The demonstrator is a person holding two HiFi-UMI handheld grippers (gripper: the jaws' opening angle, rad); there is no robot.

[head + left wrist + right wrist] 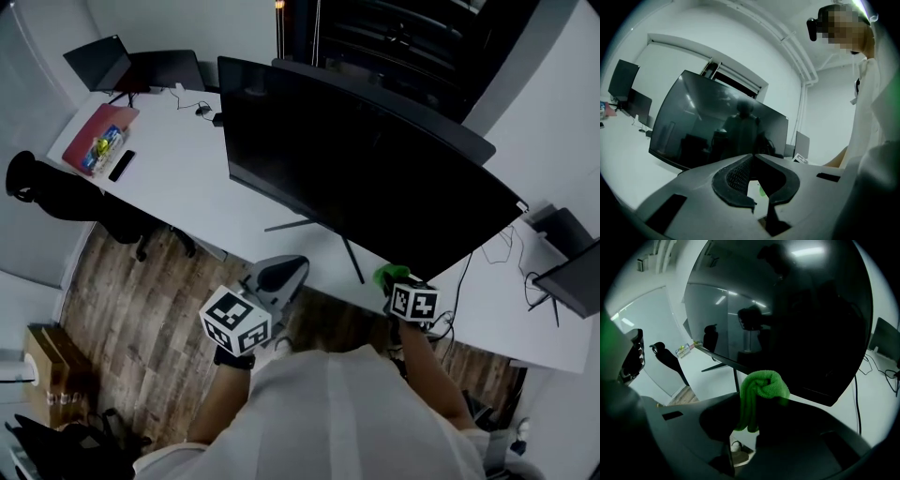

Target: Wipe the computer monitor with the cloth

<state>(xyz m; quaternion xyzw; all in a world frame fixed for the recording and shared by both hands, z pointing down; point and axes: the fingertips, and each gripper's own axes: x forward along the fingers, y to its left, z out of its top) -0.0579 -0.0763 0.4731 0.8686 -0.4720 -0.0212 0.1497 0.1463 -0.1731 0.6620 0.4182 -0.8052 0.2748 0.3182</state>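
Two hand-held grippers work at the front of a white desk (178,183). The right gripper (757,404) has its jaws clamped on a bunched bright-green terry cloth (762,386). The cloth sticks up past the jaw tips at the lower right edge of a wide curved black computer monitor (366,159), though contact with the dark screen cannot be made out. The left gripper (753,157), jaws shut tip to tip on nothing, is held low to the left of the monitor's thin black stand legs (323,234). Each gripper carries a cube with black-and-white square markers. Farther left on the desk lie a red folder (94,127), with a packet on it whose print is too small to read, and an open dark laptop (98,61). A black office chair (56,192) stands on the wood-plank floor (141,300).
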